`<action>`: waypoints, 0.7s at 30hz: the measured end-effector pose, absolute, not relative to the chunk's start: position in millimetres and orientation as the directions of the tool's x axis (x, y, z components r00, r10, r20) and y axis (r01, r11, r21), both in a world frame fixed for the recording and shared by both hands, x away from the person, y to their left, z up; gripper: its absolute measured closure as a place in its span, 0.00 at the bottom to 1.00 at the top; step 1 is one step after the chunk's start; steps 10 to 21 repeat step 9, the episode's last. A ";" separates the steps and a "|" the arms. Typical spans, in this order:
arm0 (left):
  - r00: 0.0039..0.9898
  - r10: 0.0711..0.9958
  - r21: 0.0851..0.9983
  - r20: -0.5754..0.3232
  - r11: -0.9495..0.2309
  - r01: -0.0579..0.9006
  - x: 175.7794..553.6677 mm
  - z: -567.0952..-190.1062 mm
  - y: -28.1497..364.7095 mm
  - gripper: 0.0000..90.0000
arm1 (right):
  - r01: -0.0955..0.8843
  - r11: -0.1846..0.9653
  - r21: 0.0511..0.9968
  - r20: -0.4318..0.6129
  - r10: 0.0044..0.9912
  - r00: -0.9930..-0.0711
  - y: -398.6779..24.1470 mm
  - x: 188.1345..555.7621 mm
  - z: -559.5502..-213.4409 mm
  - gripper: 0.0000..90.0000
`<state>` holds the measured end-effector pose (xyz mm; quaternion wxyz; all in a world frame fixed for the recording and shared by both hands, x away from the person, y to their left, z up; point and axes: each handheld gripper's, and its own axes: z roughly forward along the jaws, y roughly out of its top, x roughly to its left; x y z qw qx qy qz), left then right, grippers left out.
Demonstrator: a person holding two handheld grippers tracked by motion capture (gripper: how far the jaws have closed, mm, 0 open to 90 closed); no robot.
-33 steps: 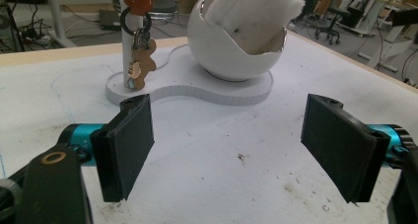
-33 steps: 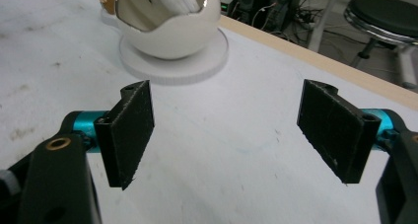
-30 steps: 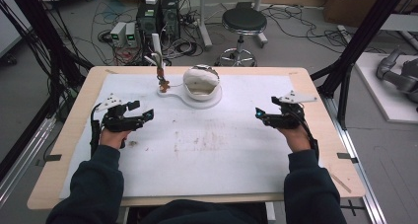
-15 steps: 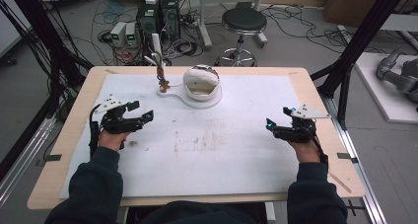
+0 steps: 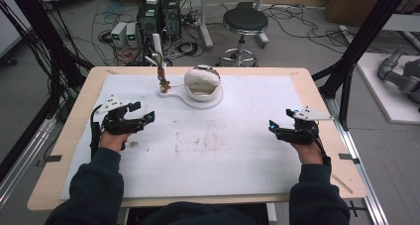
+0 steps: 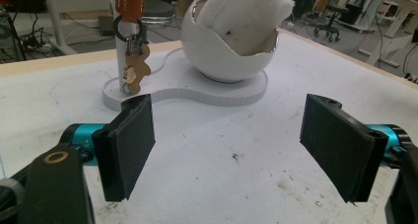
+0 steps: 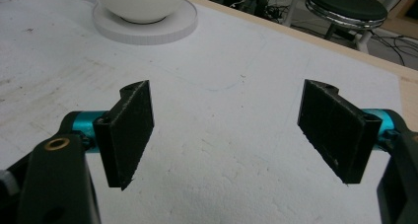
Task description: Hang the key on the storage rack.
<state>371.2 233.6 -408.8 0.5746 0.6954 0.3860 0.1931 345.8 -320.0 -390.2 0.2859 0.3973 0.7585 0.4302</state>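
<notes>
Left claw (image 5: 148,117): jaws apart, empty, over the worktop (image 5: 237,155).
Right claw (image 5: 272,127): jaws apart, empty.
White bowl (image 5: 202,82): far centre, on white base (image 5: 184,94).
Gingerbread keyring (image 6: 134,72): hangs beside bowl.
Stool (image 5: 244,21): beyond worktop.

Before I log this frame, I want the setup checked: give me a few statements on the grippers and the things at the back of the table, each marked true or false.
1. The left gripper has its jaws wide apart with nothing between them. True.
2. The right gripper is shut on a key ring. False: its jaws stand open and empty over the white mat.
3. The white bowl holds a fluffy white filling. True.
4. The bowl lies tipped over on bare wood. False: it sits on a flat white base.
5. A small brown charm hangs from a ring on the white post beside the bowl. True.
</notes>
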 end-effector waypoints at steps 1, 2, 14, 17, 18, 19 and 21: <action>0.627 0.759 0.948 -0.175 -0.043 0.317 371.4 -409.1 233.2 0.23 | 0.356 0.314 0.880 -0.093 0.849 -0.520 -320.3 346.1 -390.4 0.24; 0.628 0.759 0.948 -0.172 -0.047 0.316 371.7 -409.4 233.2 0.23 | 0.356 0.314 0.880 -0.093 0.849 -0.520 -320.3 346.1 -390.4 0.24; 0.623 0.762 0.945 -0.174 -0.049 0.323 373.1 -410.8 233.2 0.23 | 0.362 0.305 0.881 -0.082 0.851 -0.518 -321.2 347.3 -391.0 0.24; 0.623 0.762 0.945 -0.174 -0.049 0.323 373.1 -410.8 233.2 0.23 | 0.362 0.305 0.881 -0.082 0.851 -0.518 -321.2 347.3 -391.0 0.24; 0.623 0.762 0.945 -0.174 -0.049 0.323 373.1 -410.8 233.2 0.23 | 0.362 0.305 0.881 -0.082 0.851 -0.518 -321.2 347.3 -391.0 0.24; 0.623 0.762 0.945 -0.174 -0.049 0.323 373.1 -410.8 233.2 0.23 | 0.362 0.305 0.881 -0.082 0.851 -0.518 -321.2 347.3 -391.0 0.24; 0.623 0.762 0.945 -0.174 -0.049 0.323 373.1 -410.8 233.2 0.23 | 0.362 0.305 0.881 -0.082 0.851 -0.518 -321.2 347.3 -391.0 0.24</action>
